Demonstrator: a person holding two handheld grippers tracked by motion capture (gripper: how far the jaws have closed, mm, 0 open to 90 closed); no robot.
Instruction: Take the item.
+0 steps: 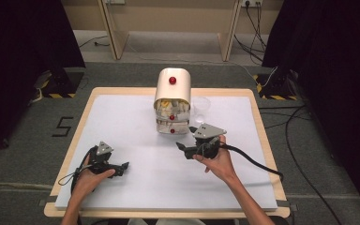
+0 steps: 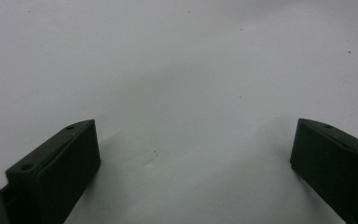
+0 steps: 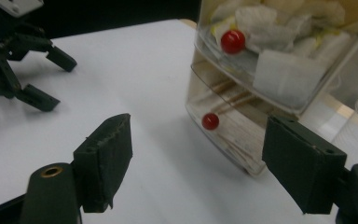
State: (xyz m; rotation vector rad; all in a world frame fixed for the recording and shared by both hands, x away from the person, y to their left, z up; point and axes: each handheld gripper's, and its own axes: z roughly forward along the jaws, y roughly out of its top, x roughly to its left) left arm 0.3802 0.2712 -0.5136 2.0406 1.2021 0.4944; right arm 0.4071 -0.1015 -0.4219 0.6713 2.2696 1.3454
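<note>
While two hand-held grippers gape: one drawer box (image 1: 172, 101), three red knobs (image 3: 233, 41).

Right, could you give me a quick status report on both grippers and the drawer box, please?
Left gripper open, over bare table. Right gripper open, empty, facing drawer box. Drawers look shut. Clear cup beside box.

Even overhead light, bench (image 1: 122, 140) top bright white, surroundings dark behind black curtains (image 1: 23, 37). Soft, faint shadows under jaws in both gripper views. Near jaws slightly soft; drawer box (image 3: 270, 56) moderately sharp. High view low-resolution, grainy.
</note>
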